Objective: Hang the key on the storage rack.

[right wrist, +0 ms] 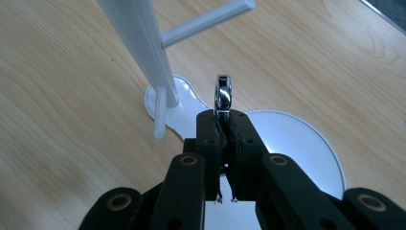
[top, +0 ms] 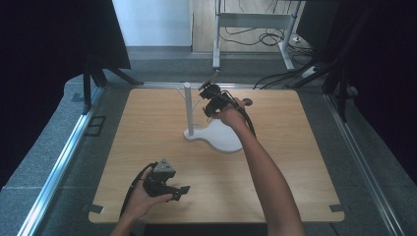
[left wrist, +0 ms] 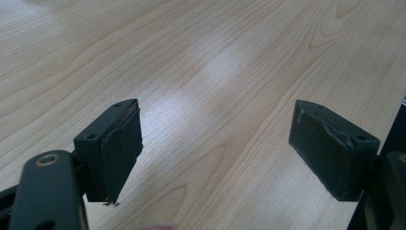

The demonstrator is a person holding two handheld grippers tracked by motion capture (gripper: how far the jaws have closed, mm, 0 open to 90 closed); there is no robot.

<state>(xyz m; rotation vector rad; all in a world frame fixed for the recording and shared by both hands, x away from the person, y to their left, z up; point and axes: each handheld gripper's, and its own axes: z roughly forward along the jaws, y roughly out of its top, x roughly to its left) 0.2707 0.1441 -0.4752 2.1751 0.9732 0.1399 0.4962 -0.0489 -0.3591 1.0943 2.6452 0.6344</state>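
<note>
Right gripper [right wrist: 224, 125]: jaws clenched on a small shiny metal ring [right wrist: 223, 94], raised above the white stand's base [right wrist: 292, 139], just beside its upright post [right wrist: 139, 48]. Left gripper [left wrist: 215, 153]: jaws released, holding nothing, low over the wooden table [left wrist: 215, 57], well apart. Step in hand, by judgement: carrying the ring to a peg [right wrist: 206, 21]. Next move calls for lining the ring's hole with the peg tip, then sliding on.

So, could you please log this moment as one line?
right gripper: shut on shiny ring | beside white stand | left gripper: open over table
</note>
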